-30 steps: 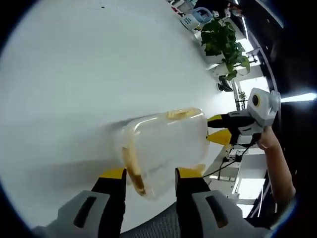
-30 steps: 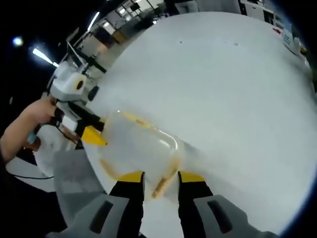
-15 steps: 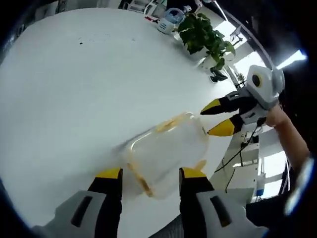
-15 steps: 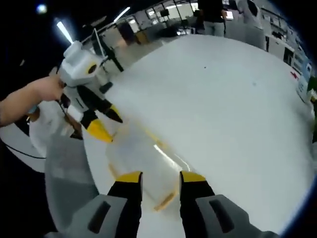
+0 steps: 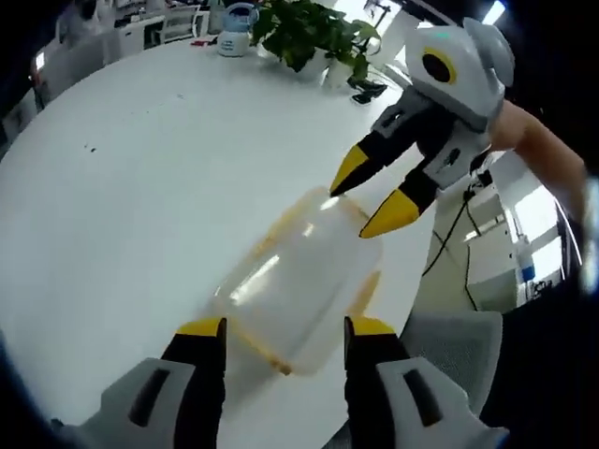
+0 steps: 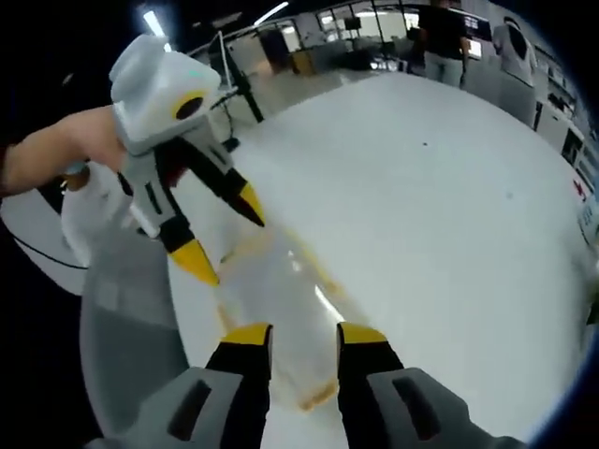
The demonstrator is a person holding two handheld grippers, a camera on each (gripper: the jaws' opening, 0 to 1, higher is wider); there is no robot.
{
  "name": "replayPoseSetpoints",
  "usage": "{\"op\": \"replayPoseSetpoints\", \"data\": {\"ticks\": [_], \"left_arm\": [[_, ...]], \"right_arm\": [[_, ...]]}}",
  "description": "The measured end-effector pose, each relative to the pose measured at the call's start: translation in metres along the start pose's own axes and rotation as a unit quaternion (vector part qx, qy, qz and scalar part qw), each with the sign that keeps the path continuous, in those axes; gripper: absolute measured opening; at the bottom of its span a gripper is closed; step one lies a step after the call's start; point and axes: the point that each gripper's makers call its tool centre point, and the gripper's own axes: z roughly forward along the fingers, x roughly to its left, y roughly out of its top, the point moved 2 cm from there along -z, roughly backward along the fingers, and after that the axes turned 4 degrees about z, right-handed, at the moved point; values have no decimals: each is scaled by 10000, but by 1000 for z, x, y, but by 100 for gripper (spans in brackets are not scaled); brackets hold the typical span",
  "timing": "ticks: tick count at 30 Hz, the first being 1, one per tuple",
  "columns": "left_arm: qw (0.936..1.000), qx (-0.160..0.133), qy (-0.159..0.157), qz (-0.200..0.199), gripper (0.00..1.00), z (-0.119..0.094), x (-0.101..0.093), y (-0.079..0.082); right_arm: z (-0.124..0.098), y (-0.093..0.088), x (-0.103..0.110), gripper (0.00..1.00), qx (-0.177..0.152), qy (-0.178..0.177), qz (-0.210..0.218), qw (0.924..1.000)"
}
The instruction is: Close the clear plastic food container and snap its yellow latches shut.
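- Since the earlier frames both grippers have been lifted and drawn back from the clear container (image 5: 298, 285); the right gripper (image 5: 376, 195), formerly at its far end, is now seen hovering above that end.
- Nearest in the left gripper view, the left gripper (image 5: 284, 329) is held with fingers spread and empty, the container lying between and just beyond them on the white desk (image 5: 122, 187).
- In the right gripper view the right gripper (image 6: 292, 333) is likewise spread wide, nothing held.
- The container is judged light, thin-walled and slippery; it is best steadied by the rim while the yellow latches (image 5: 258, 344) are pressed.
- Farthest, a potted plant (image 5: 309, 33) stands at the desk's edge.
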Motion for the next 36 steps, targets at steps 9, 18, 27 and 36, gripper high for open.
{"op": "replayPoseSetpoints", "data": {"ticks": [9,18,27,36], "left_arm": [[9972,44,39,752,52,6,-11,7],[9920,8,212,1242,48,17,-25,16],[9830,302,455,1753,53,21,-34,4],[9677,404,907,2319,60,26,-42,1]], "right_arm": [[6,0,6,23,107,70,-285,9995],[20,8,10,22,186,136,-472,9986],[31,21,8,24,132,143,-451,9988],[41,20,-9,29,246,82,-43,9997]]}}
